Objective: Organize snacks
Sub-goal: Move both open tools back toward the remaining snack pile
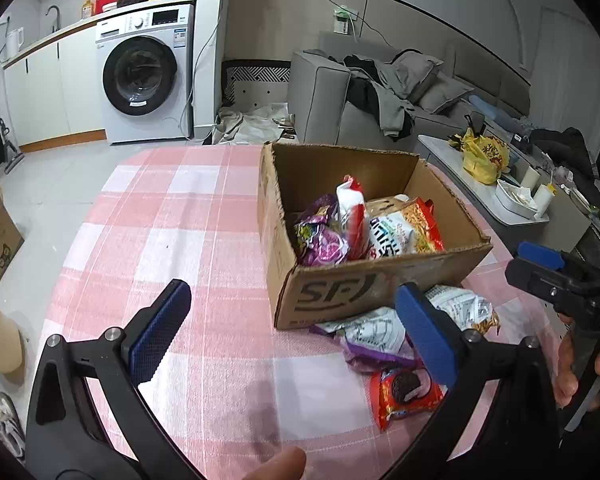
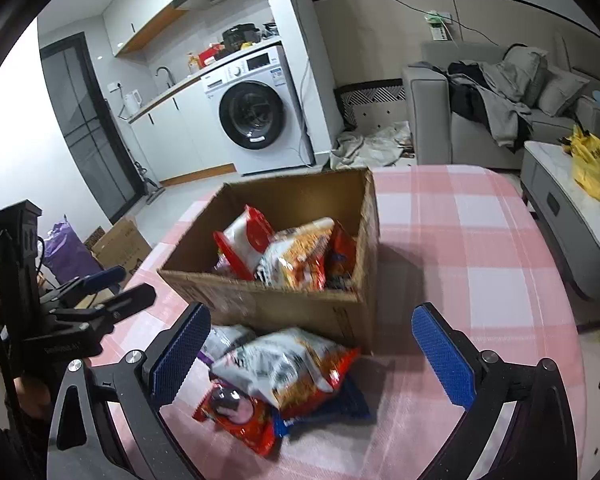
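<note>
A loose pile of snack packets [image 2: 284,376] is seen on the checked tablecloth [image 2: 480,240], touching the cardboard box [image 2: 300,308] at its 6 o'clock side. Both the right gripper [image 2: 312,360] and left gripper [image 1: 296,332] are held wide and empty. The top packet should be pinched squarely by one edge, then lifted clear of the box wall.

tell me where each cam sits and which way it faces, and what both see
Left wrist: sits on the left claw, angled down over the pink checked table at the cardboard box from its left; the open blue pads, a thumb and the right claw show.
Right wrist: sits on the right claw, facing the box from its right, above the loose snack packets; its open pads and the left claw show.
Shared: box, packets, washing machine, grey sofa.
</note>
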